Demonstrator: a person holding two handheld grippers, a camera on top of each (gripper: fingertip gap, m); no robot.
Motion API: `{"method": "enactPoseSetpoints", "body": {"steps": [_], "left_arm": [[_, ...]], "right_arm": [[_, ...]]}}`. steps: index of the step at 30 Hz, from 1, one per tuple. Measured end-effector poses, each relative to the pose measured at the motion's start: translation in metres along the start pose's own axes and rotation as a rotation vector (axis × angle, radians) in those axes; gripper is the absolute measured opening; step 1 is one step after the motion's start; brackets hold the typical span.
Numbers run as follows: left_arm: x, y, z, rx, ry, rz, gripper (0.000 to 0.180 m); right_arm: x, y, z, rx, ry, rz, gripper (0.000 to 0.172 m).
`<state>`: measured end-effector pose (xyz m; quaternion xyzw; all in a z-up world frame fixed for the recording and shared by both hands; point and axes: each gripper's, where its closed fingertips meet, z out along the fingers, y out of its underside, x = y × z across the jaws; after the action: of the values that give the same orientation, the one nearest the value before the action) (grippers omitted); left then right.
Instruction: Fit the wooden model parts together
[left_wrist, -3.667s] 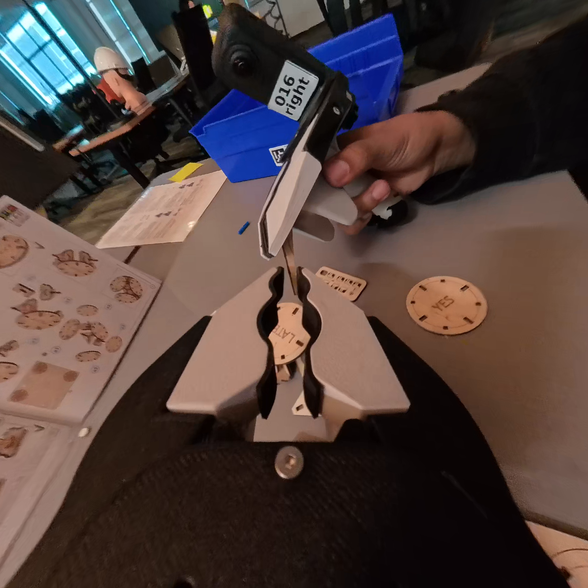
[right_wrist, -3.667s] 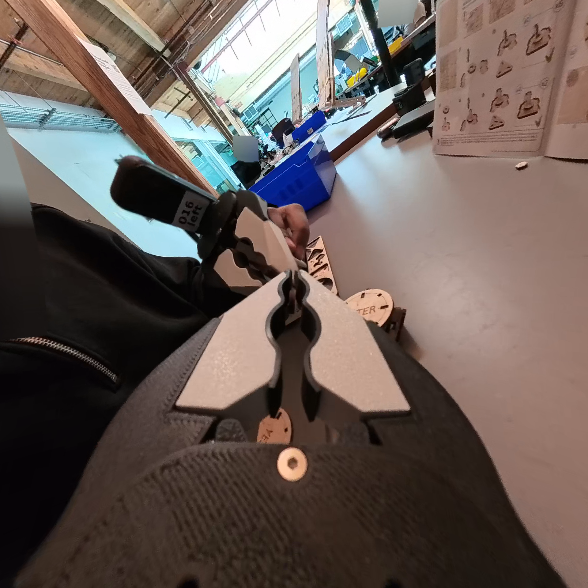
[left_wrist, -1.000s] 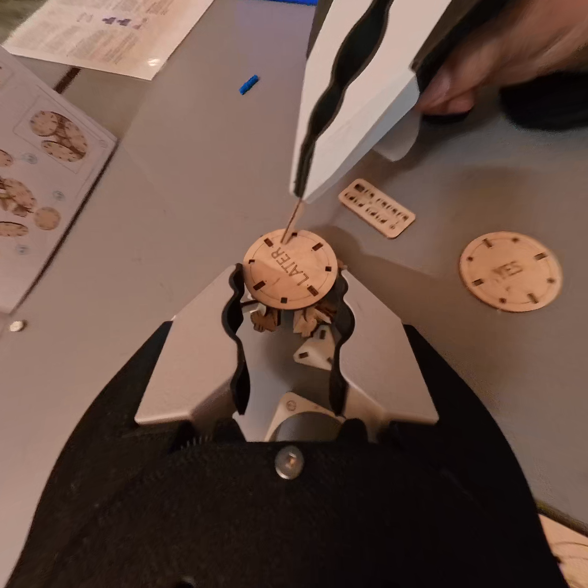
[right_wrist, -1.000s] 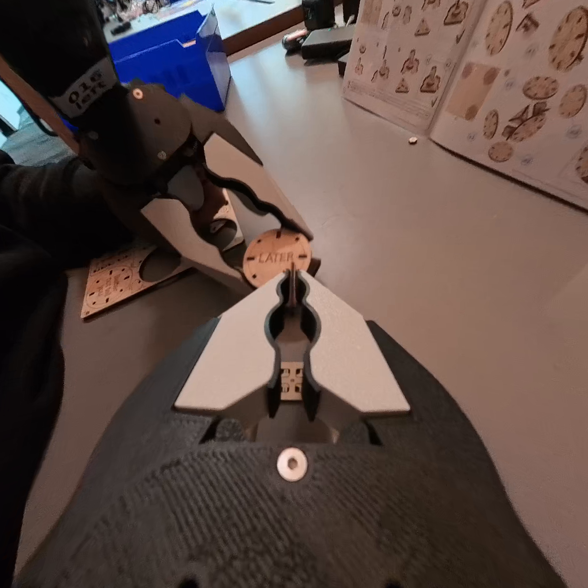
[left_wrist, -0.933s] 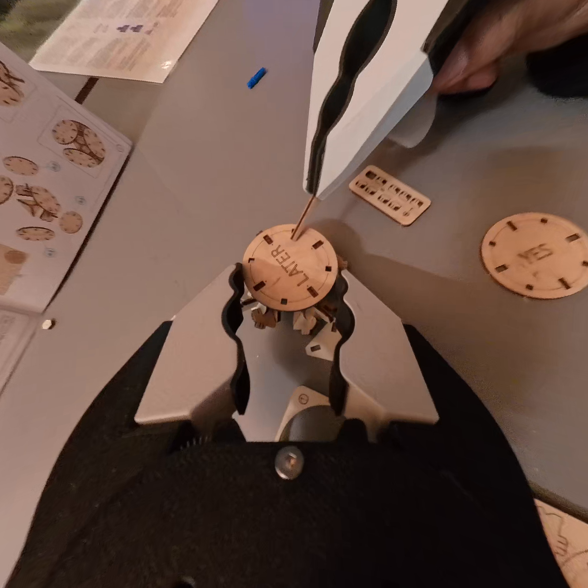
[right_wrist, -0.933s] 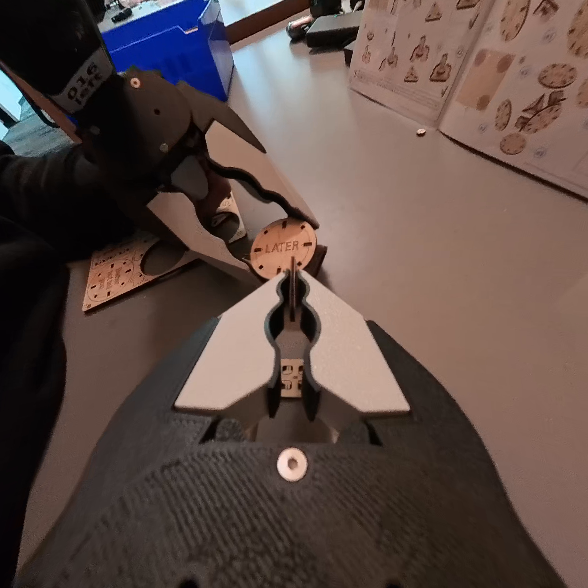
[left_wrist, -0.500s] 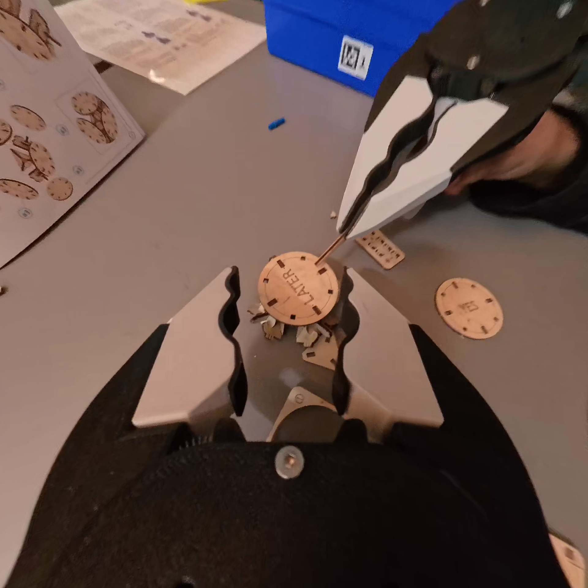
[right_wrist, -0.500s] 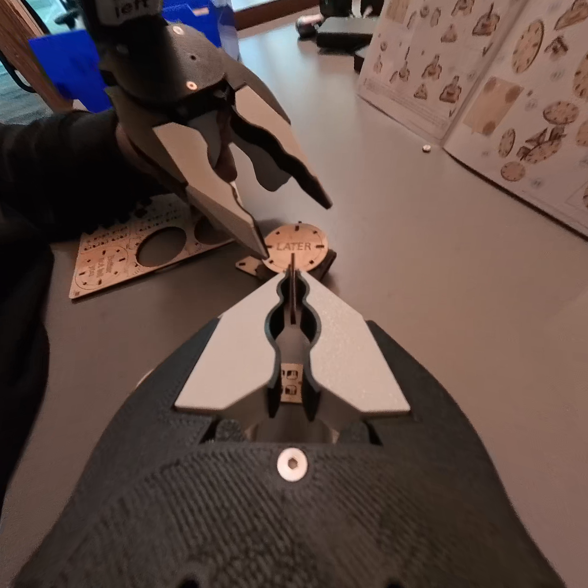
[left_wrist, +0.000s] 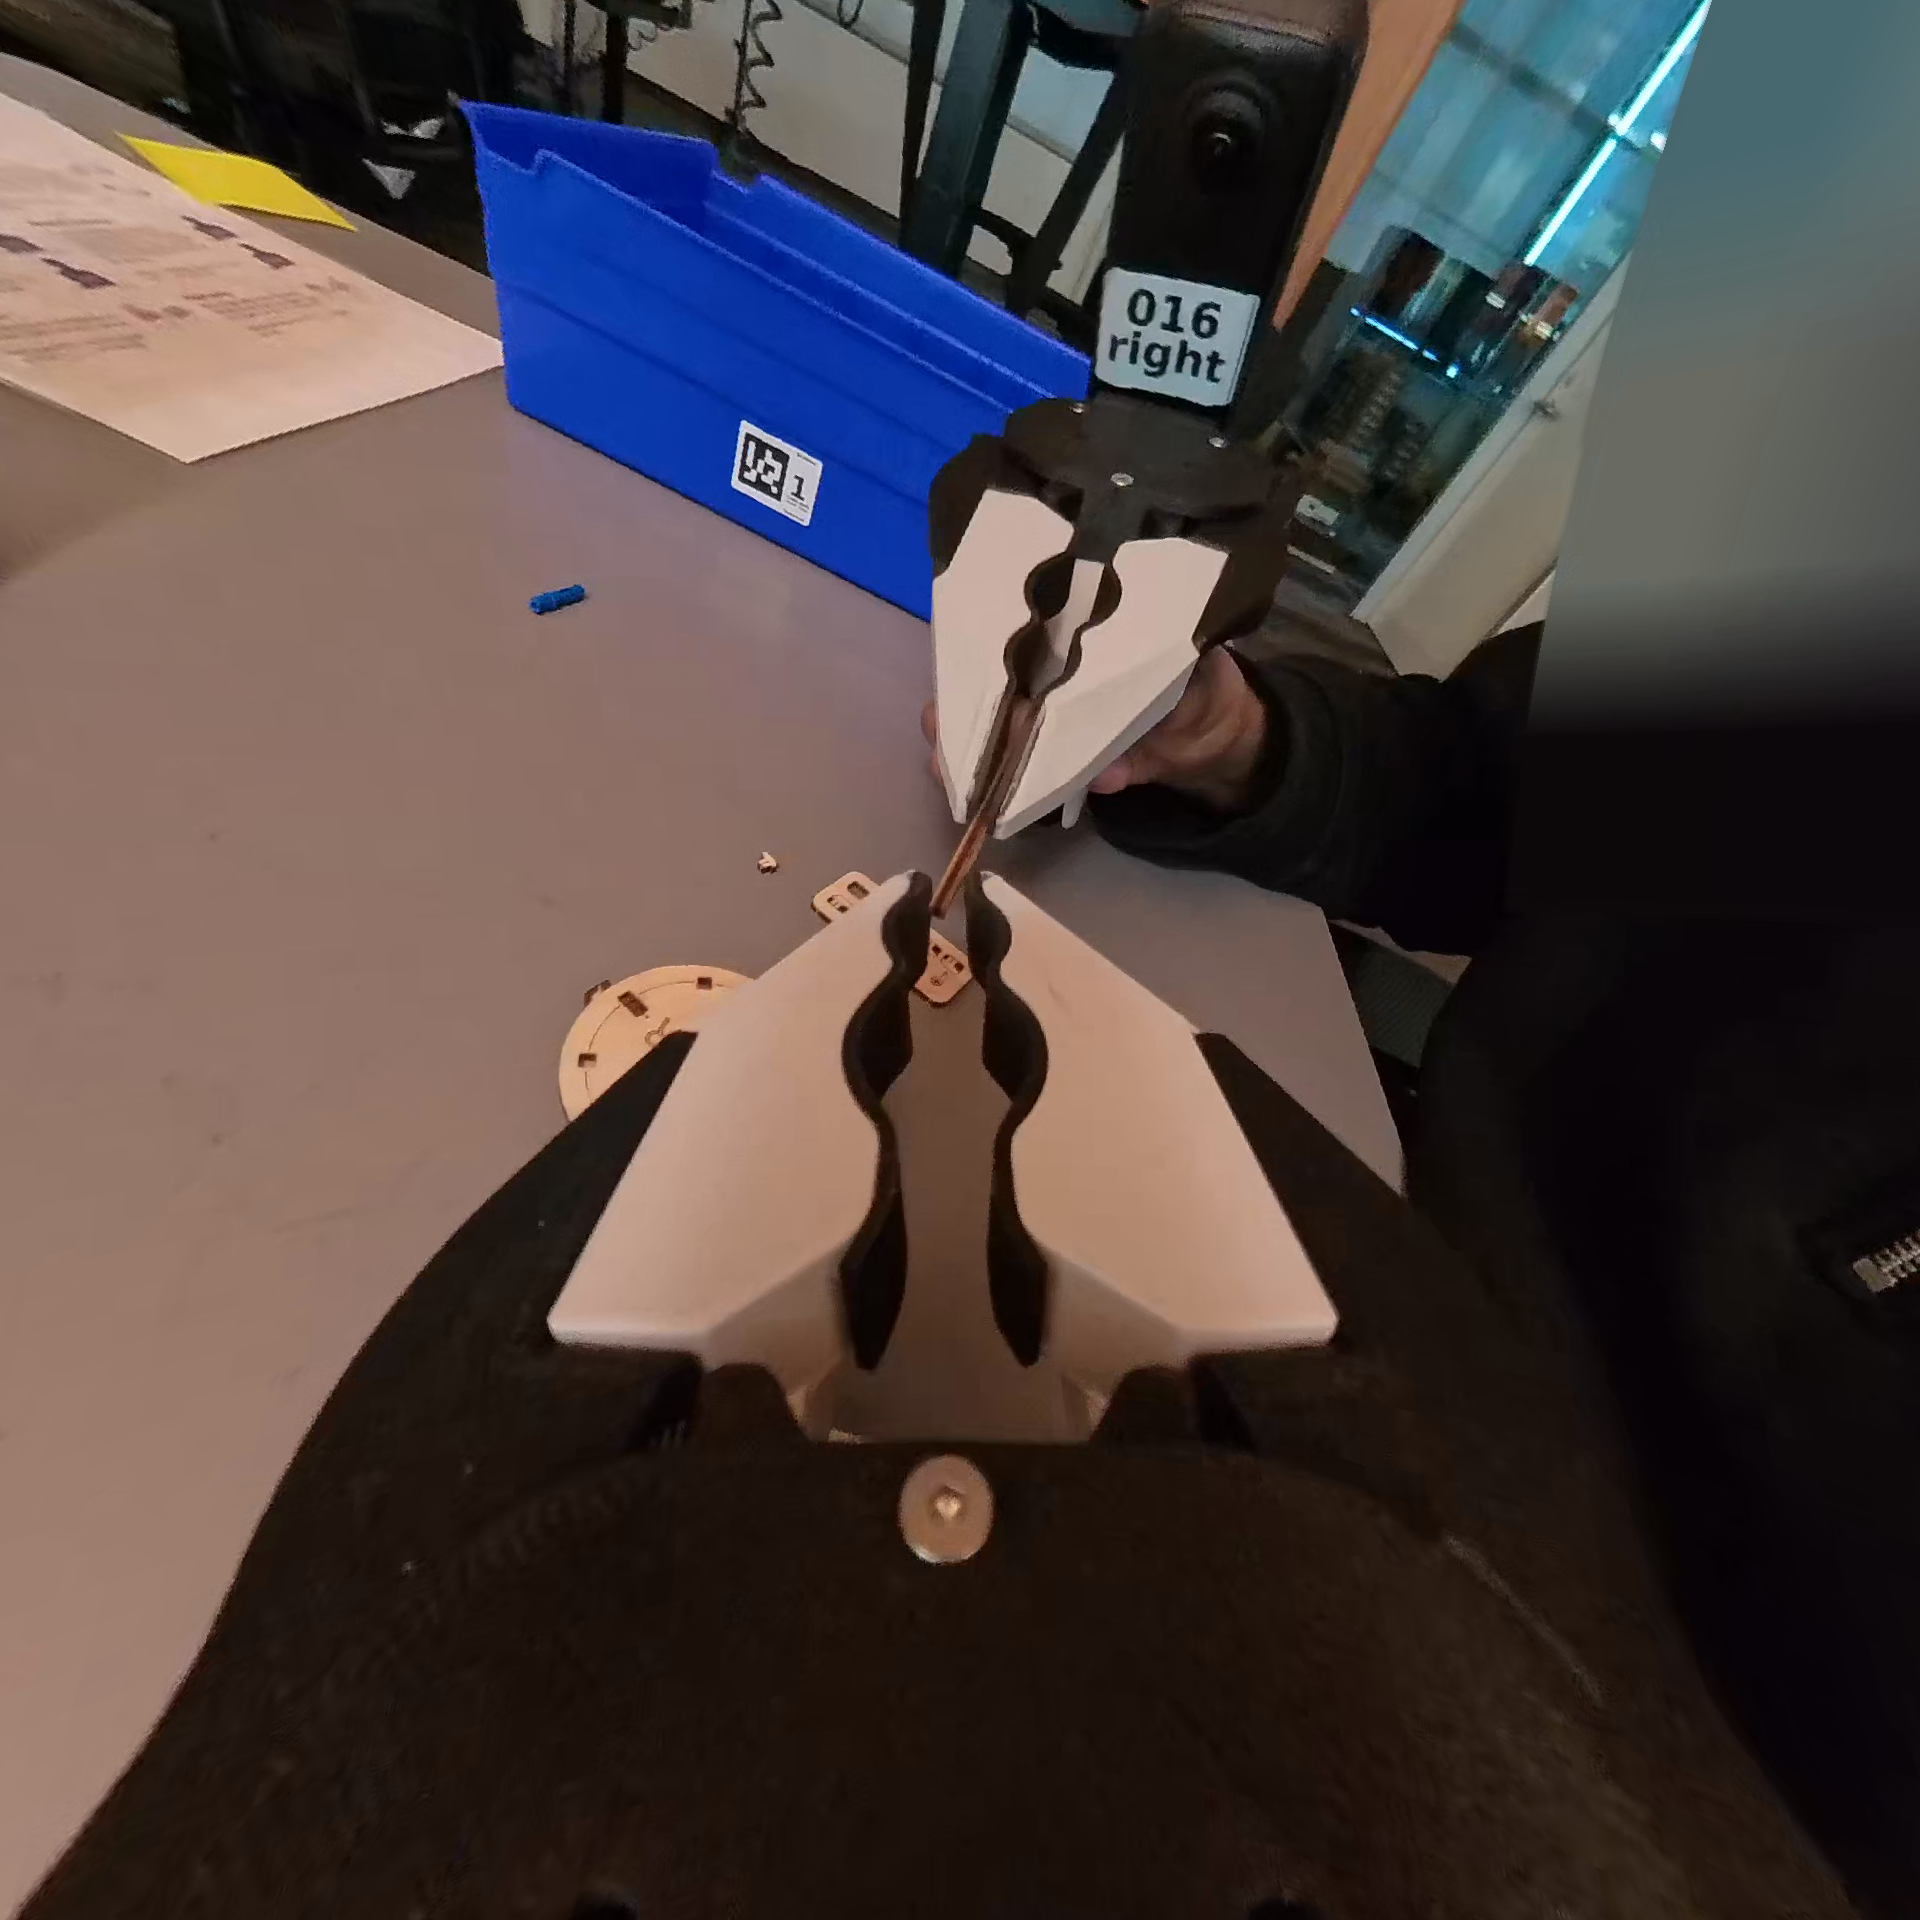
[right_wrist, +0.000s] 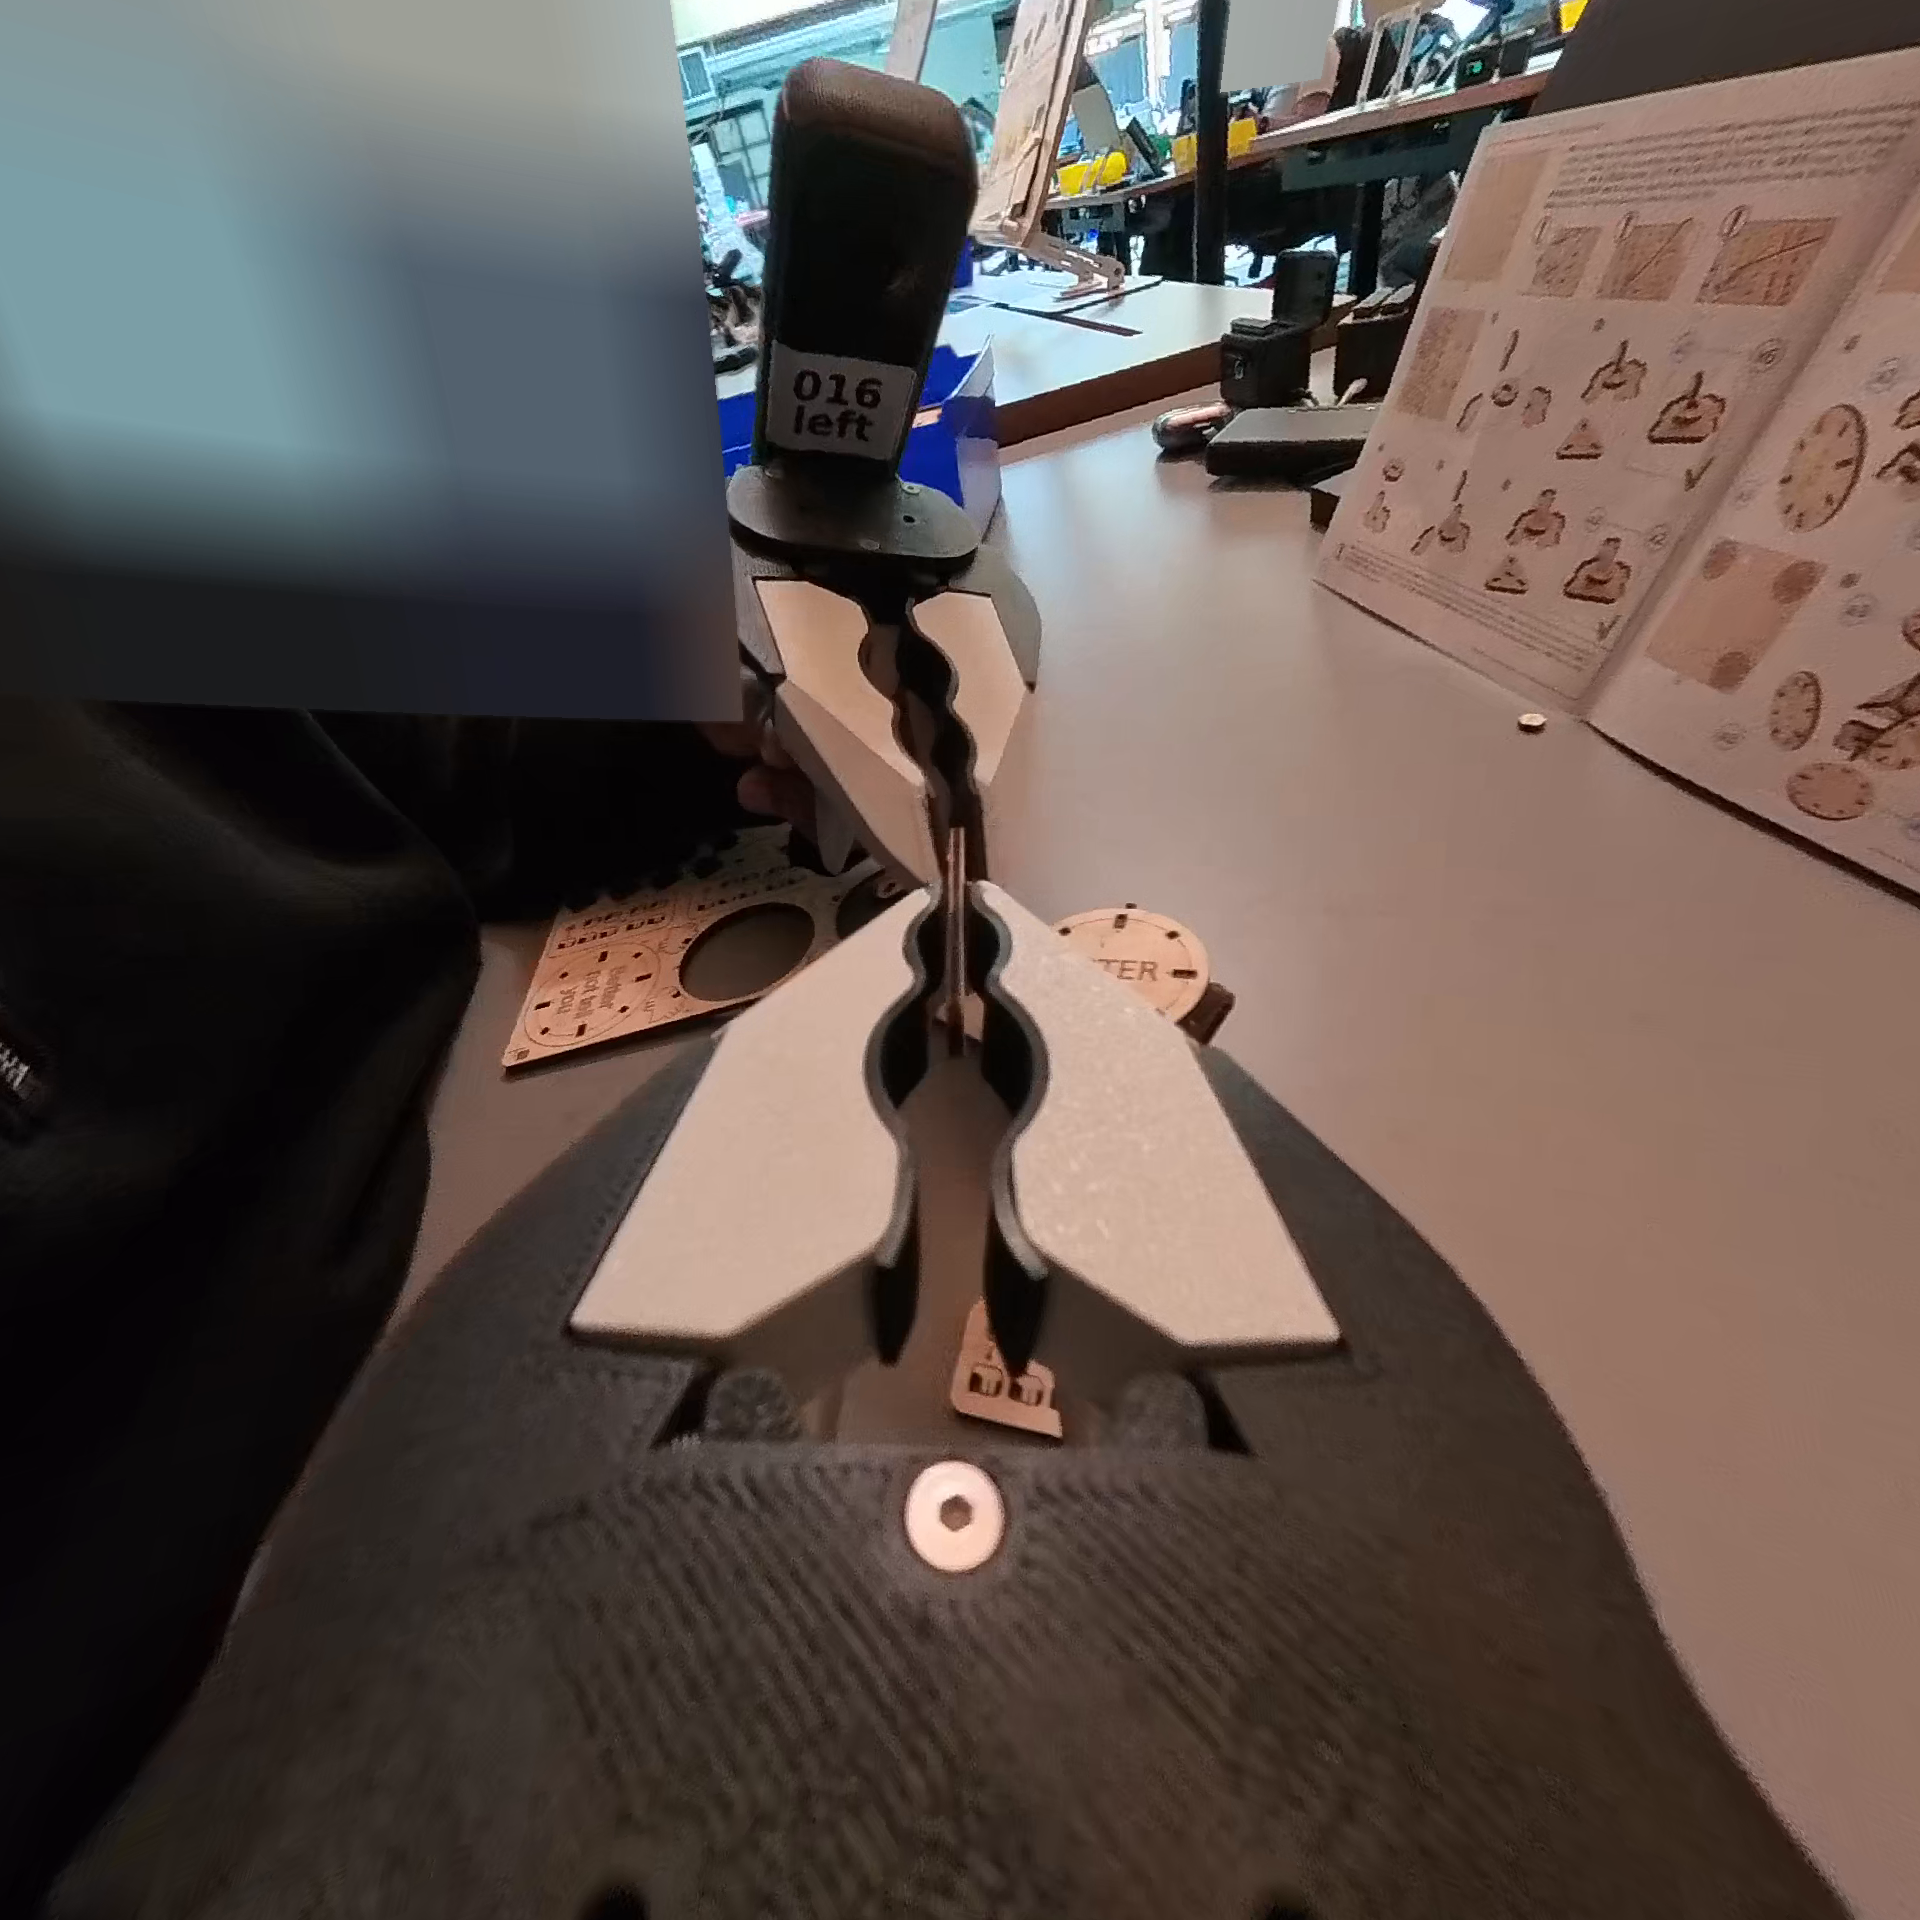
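Both views are dim and warm-toned indoors, with the brightest light coming from windows far behind. The grey desk (left_wrist: 312, 831) shows a soft sheen and faint, diffuse shadows beneath the things on it. Wide-angle distortion bends the frame edges, curving the desk's rim. The dark gripper bodies in the foreground are soft and underexposed. The instruction booklet (right_wrist: 1662, 468) is evenly lit, slightly smeared toward the edge.

you are working at a grey table (left_wrist: 312, 790) in a workshop. beyond the jaws a blue bin (left_wrist: 727, 343) is sitting on it, with black metal legs (left_wrist: 966, 135) standing behind and glass panels (left_wrist: 1507, 208) glowing blue to the right. across the room, more desks (right_wrist: 1195, 301) are standing under bright daylight.
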<state>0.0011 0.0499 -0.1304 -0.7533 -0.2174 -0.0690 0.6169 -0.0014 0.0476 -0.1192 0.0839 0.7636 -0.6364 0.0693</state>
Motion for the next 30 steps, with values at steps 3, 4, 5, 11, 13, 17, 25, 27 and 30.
{"method": "enactPoseSetpoints", "body": {"steps": [3,4,5,11,13,17,25,27,30], "left_arm": [[0.003,0.000,-0.001,-0.002,0.022,0.009,0.002],[0.006,0.000,-0.001,-0.003,0.043,-0.003,0.000],[0.008,-0.001,-0.001,-0.002,0.064,-0.022,0.000],[0.014,-0.008,-0.008,0.033,0.205,-0.227,0.000],[0.017,-0.010,-0.011,0.043,0.258,-0.281,0.000],[0.020,-0.008,-0.011,0.030,0.303,-0.327,0.000],[0.035,-0.005,-0.012,-0.004,0.415,-0.371,0.000],[0.038,-0.005,-0.013,-0.008,0.451,-0.398,0.000],[0.038,-0.001,-0.011,-0.024,0.454,-0.415,0.000]], "right_arm": [[-0.001,-0.001,-0.001,0.006,-0.006,-0.004,0.001],[-0.001,-0.002,-0.001,0.014,-0.007,-0.005,0.002],[-0.001,-0.003,-0.001,0.022,-0.009,-0.014,0.003],[-0.001,-0.001,-0.002,-0.004,0.094,-0.335,0.036],[-0.008,-0.001,-0.002,-0.005,0.105,-0.448,0.038],[-0.019,-0.003,-0.005,0.013,0.113,-0.610,0.030],[-0.031,-0.004,-0.008,0.028,0.050,-0.632,0.013],[-0.035,-0.005,-0.008,0.038,0.036,-0.639,0.011],[-0.039,-0.008,-0.009,0.058,0.019,-0.630,0.011]]}}
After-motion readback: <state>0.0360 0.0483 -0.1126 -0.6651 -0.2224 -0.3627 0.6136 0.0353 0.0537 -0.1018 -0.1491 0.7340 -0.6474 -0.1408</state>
